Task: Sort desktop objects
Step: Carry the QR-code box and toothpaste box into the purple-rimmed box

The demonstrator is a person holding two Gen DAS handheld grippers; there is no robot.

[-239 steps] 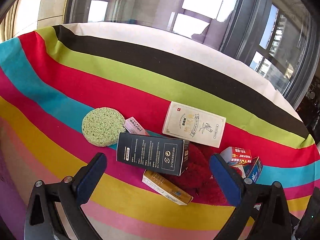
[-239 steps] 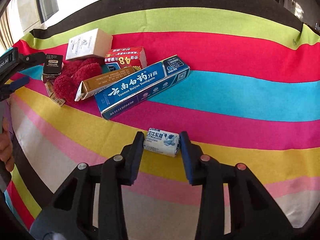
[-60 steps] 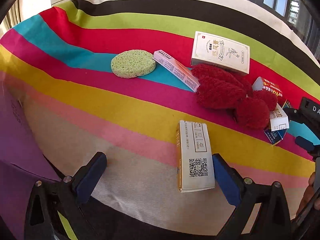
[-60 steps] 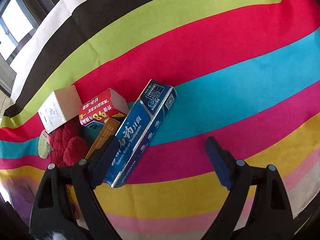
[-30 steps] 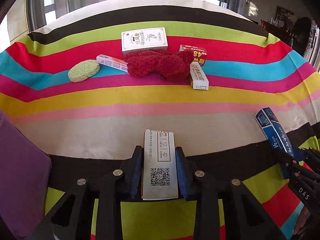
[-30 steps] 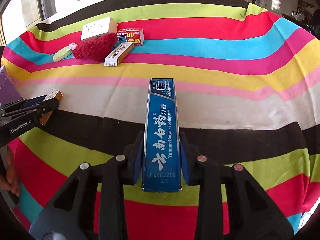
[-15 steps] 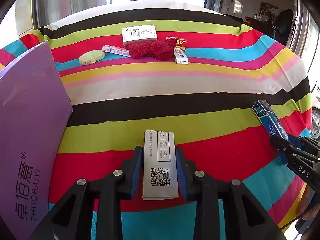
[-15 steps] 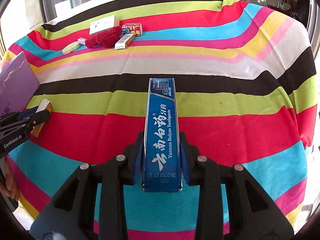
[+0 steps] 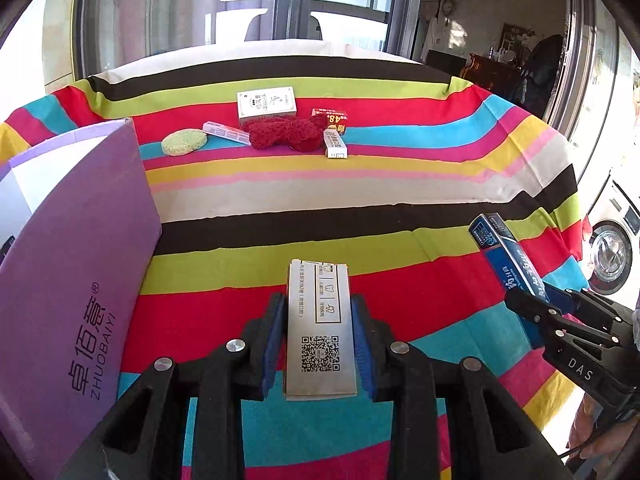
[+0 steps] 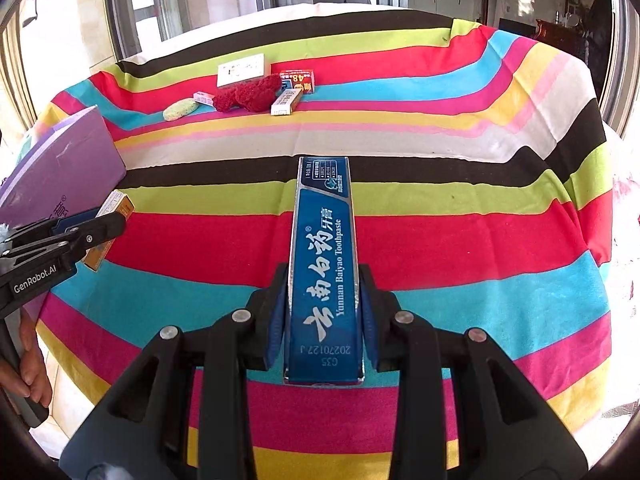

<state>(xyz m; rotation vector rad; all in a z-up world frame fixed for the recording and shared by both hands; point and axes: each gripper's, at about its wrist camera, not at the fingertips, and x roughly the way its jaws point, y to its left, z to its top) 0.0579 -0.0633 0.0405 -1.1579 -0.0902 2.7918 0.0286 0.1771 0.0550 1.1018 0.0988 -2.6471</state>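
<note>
My left gripper (image 9: 319, 312) is shut on a small white and orange box (image 9: 320, 320) with a QR code, held above the near part of the striped tablecloth (image 9: 360, 184). The blue toothpaste box (image 10: 325, 264) is clamped in my right gripper (image 10: 325, 292), pointing away from me. In the left wrist view the right gripper (image 9: 544, 300) and its toothpaste box (image 9: 506, 256) show at the right edge. The left gripper (image 10: 100, 226) with its white and orange box (image 10: 116, 208) shows at the left of the right wrist view.
A purple box (image 9: 76, 272) stands at the near left. At the far side lie a white box (image 9: 267, 104), a red fluffy cloth (image 9: 286, 133), a green sponge (image 9: 184, 144), a red box (image 9: 331, 117) and two small cartons (image 9: 335, 144). A washing machine (image 9: 612, 248) stands right of the table.
Both grippers have drawn back toward the near edge with their boxes and risen a little. The far pile looks smaller and the purple box has come further into view.
</note>
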